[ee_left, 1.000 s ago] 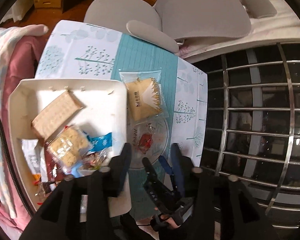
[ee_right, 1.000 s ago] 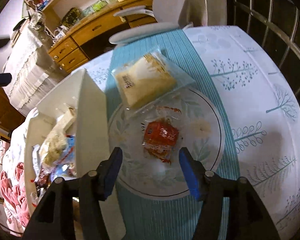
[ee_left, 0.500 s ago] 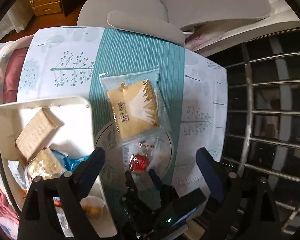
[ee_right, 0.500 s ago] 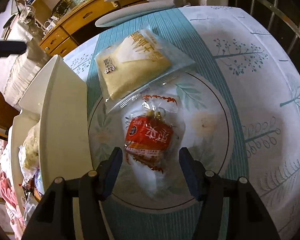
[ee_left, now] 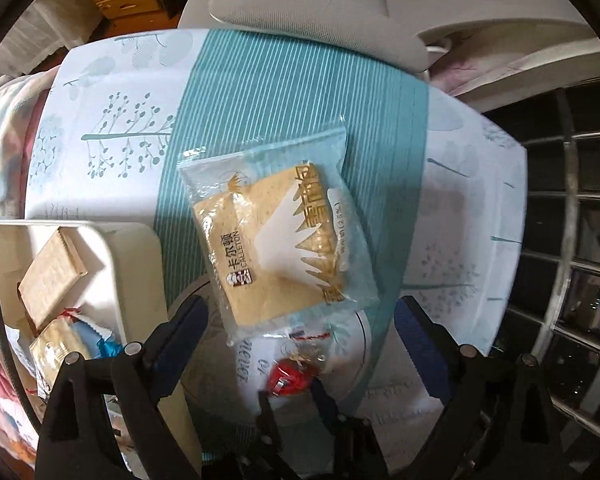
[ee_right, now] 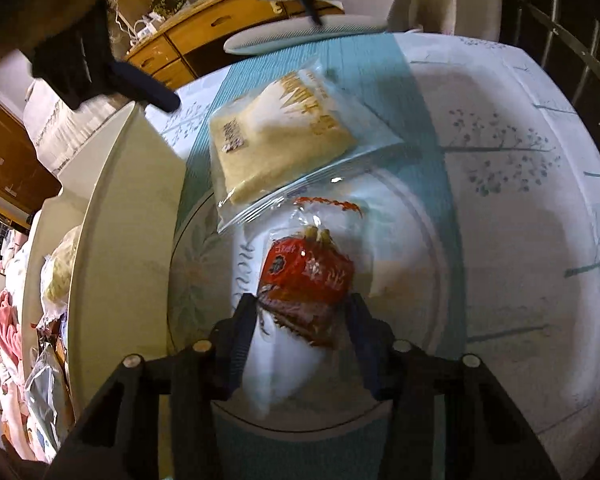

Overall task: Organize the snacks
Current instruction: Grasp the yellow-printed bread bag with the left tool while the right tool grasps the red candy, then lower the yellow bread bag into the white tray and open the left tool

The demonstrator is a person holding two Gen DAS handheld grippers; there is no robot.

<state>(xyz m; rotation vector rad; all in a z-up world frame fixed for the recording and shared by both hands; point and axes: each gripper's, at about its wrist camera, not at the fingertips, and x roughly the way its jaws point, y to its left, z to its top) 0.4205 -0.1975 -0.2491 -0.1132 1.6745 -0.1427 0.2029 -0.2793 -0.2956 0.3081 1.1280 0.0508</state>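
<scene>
A clear bag of tan crackers (ee_left: 276, 236) lies on the teal cloth, its near edge over a round plate (ee_left: 362, 332). My left gripper (ee_left: 300, 340) is open wide above it, fingers either side of the bag's near end. A small red snack packet (ee_right: 306, 276) in clear wrap lies on the plate (ee_right: 420, 216). My right gripper (ee_right: 302, 320) has its jaws close on both sides of the packet's near end, seemingly touching it. The packet (ee_left: 290, 376) and the right gripper also show in the left wrist view. The cracker bag (ee_right: 284, 140) shows behind the packet.
A white bin (ee_left: 132, 276) with several wrapped snacks stands left of the plate; its wall (ee_right: 124, 240) is close to my right gripper. Grey chairs (ee_left: 300, 4) stand at the far table edge. A metal railing (ee_left: 572, 240) runs along the right.
My left gripper has opened and moved forward over the cracker bag. My right gripper has moved in on the red packet and its jaws have narrowed around it.
</scene>
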